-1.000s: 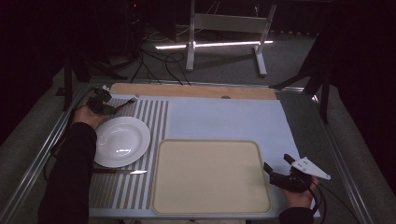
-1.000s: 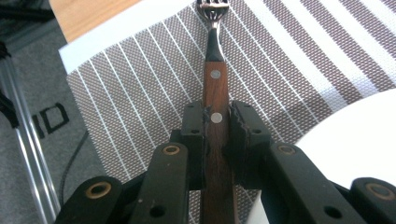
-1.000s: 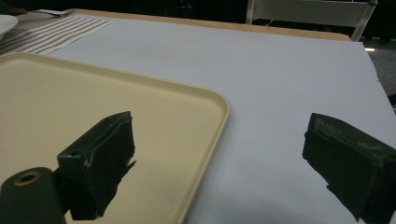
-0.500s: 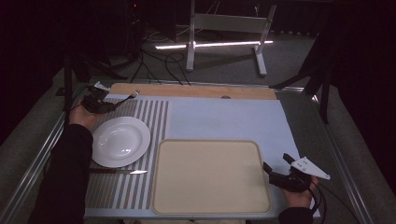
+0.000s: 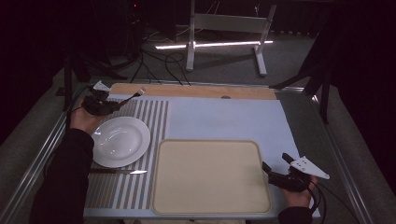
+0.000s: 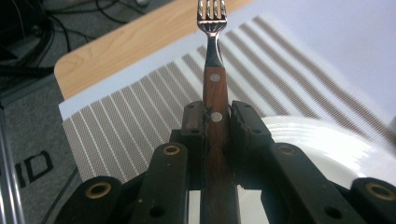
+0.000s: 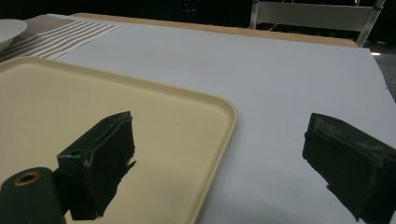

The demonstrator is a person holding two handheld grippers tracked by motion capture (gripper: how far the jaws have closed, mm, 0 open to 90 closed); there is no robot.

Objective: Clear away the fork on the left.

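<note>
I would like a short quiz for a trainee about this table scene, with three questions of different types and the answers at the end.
1. True or false: the left gripper is shut on the fork by its wooden handle.
2. Which thing lies on the striped placemat between the white plate and the table's near edge? A) a spoon B) a knife C) a cup
3. Fill in: the right gripper has its fingers ____, one over the beige tray and one over the pale cloth.

Key: 1 true; 2 B; 3 open.
</note>
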